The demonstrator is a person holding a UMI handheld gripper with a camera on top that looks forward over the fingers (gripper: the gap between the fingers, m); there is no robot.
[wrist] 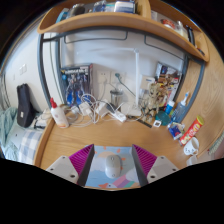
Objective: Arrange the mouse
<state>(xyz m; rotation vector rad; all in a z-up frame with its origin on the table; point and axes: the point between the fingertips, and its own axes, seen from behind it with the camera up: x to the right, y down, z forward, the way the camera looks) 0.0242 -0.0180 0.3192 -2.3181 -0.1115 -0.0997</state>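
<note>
Mouse, small, pale grey, rounded plastic [112,166], lies on a light mouse mat [112,178] on the wooden desk [70,140], between the released jaws with gaps either side. Likely light, stiff, slick-shelled; best pinched across its flanks. Its long axis seems to run straight ahead toward the wall.

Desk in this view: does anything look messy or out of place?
Nothing is spilled or broken. The mouse lies between the open tongs on its mat. Only the white cables at the back are tangled.
</note>
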